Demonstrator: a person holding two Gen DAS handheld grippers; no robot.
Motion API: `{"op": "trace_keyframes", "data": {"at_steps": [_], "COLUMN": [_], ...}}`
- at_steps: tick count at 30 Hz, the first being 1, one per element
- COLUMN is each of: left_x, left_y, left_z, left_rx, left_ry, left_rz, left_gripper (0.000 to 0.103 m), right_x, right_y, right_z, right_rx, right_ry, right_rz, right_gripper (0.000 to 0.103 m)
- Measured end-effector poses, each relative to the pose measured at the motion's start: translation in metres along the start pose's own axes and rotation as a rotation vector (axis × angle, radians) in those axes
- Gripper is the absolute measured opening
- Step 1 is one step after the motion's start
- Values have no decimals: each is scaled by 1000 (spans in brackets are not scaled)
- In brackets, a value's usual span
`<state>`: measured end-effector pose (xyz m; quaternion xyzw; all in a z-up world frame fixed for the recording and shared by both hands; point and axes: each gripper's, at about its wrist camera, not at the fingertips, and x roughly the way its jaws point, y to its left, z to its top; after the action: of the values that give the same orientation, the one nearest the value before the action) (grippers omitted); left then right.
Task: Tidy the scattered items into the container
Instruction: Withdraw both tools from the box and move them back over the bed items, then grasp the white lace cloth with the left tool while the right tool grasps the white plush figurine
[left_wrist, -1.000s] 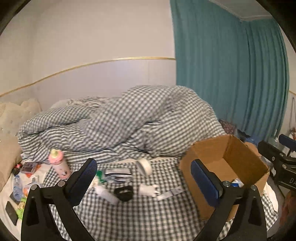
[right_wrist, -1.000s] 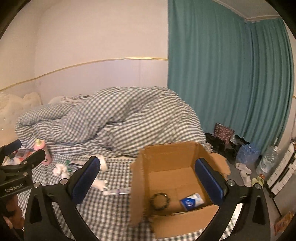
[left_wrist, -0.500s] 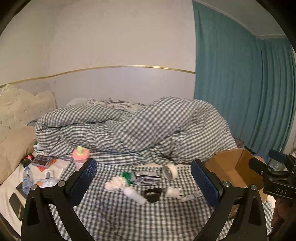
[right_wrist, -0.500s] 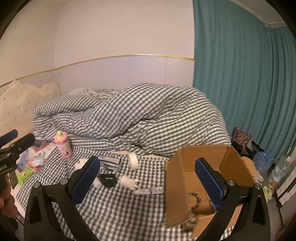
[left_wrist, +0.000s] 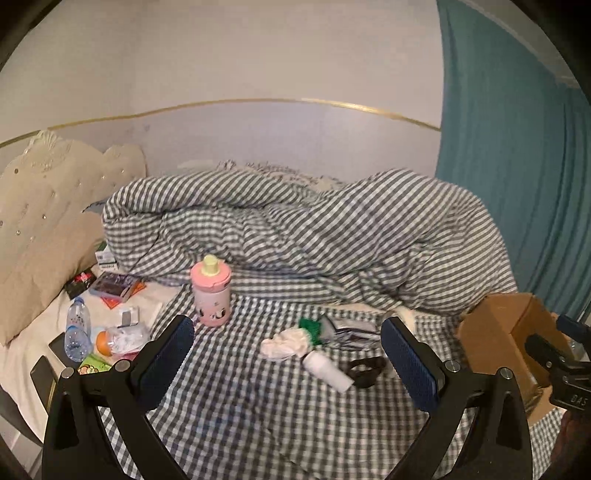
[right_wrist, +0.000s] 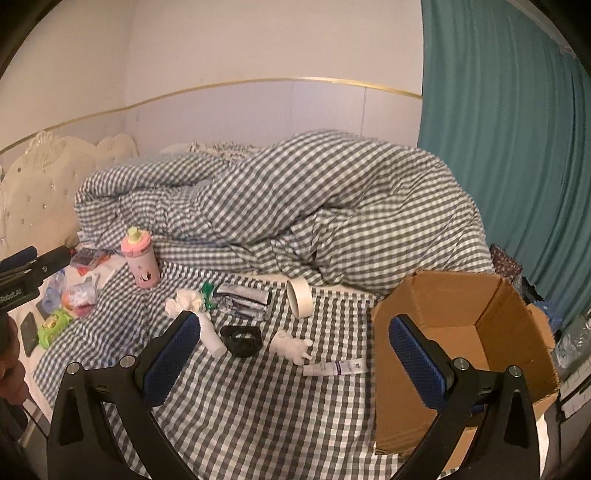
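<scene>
The cardboard box (right_wrist: 476, 314) stands open-topped on the bed (right_wrist: 266, 406), at the right end of the checked cover, and serves here as the landmark. Just left of the box lies a small white tube (right_wrist: 334, 367) with a purple band, and beside that a white figurine (right_wrist: 291, 346). Further from the box sit a black strap-like item (right_wrist: 242, 340), a white bottle (right_wrist: 212, 338) on its side, a crumpled white cloth (right_wrist: 184, 301) and a stack of silvery packets (right_wrist: 243, 301). A roll of tape (right_wrist: 300, 297) stands on edge behind the figurine, nearer the box than the packets. Farthest from the box, a pink bottle (right_wrist: 141, 263) stands upright. The right tool (right_wrist: 293, 365) hangs above the cover with its jaws spread wide and nothing between them, its right finger in front of the box wall. The left tool (left_wrist: 286, 363) is likewise spread wide and empty, well left of the box (left_wrist: 498, 332), above the cloth (left_wrist: 282, 345).
</scene>
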<state>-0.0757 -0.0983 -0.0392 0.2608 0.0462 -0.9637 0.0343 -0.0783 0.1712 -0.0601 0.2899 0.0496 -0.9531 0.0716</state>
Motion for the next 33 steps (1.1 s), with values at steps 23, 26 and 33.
{"op": "trace_keyframes", "data": {"at_steps": [23,26,33], "left_x": [183,200,228], "left_y": [6,10,14], "left_z": [-60,-64,-68], "left_rx": [55,50,46], "left_ry": [255,271,297], "left_rz": [49,53,49], "left_gripper": [103,103,103], "right_x": [160,175,206], "right_y": [-5,-4,0], "right_z": [-31,-34,-40], "right_rx": [19,16,10], "right_ry": [218,238,271], "right_rz": [12,11,12], "right_gripper": [103,103,103]}}
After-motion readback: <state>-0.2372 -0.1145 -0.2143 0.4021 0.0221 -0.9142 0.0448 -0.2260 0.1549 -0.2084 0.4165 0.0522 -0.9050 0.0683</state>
